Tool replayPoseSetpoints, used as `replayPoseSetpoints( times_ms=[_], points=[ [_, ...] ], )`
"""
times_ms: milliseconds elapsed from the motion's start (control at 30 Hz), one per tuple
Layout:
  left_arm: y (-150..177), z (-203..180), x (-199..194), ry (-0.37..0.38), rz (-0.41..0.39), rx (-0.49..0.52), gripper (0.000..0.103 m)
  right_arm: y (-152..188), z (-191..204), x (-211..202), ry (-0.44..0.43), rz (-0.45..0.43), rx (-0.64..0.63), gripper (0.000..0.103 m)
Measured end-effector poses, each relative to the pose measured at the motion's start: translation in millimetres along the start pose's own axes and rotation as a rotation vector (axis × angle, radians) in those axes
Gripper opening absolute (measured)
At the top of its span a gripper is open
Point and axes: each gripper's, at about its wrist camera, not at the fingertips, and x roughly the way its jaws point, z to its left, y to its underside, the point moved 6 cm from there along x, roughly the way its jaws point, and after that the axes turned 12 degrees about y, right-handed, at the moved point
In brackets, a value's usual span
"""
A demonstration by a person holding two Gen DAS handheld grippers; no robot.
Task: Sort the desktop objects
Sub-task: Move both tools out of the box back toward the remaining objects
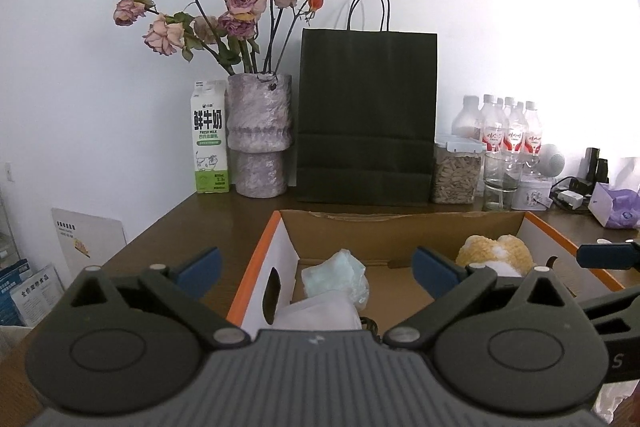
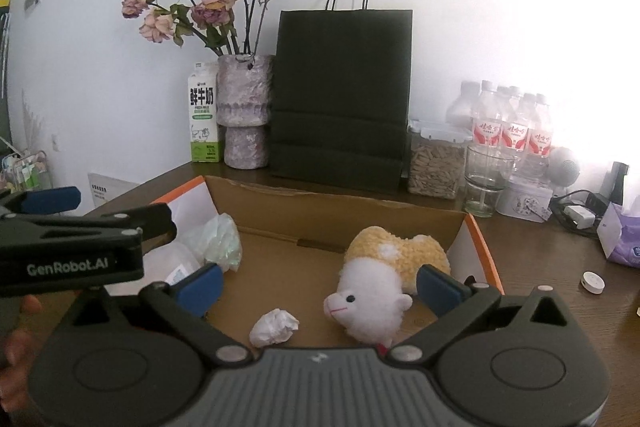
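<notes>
An open cardboard box [image 2: 320,215] with orange-edged flaps [image 1: 256,267] stands on the brown desk. Inside lie a white and yellow plush sheep [image 2: 376,291], a crumpled white paper ball [image 2: 274,327], a pale green plastic wad [image 1: 336,279] and a whitish bag [image 1: 320,315]. My left gripper [image 1: 318,267] hangs open over the box's left end, nothing between its blue pads. My right gripper [image 2: 318,287] is open too, above the box's near edge, with the sheep lying between and below its fingers, untouched. The left gripper [image 2: 52,203] shows side-on in the right wrist view.
Along the wall stand a milk carton [image 1: 210,139], a vase of dried roses [image 1: 260,135], a black paper bag [image 1: 366,119], a seed jar [image 1: 456,171], a glass [image 1: 500,179] and water bottles [image 1: 508,127]. A tissue pack [image 2: 624,239], charger [image 2: 576,215] and white disc [image 2: 593,282] lie at right.
</notes>
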Motion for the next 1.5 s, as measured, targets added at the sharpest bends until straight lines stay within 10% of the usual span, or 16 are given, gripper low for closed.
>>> replayPoseSetpoints(
  times_ms=[833, 1500],
  points=[
    [-35, -10, -76, 0.016, -0.107, -0.006, 0.103, -20, -2, -66, -0.012, -0.065, -0.019, 0.103],
    [-1, -7, -154, 0.018, -0.067, -0.038, 0.103, 24, -12, -146, -0.01, -0.042, -0.008, 0.103]
  ],
)
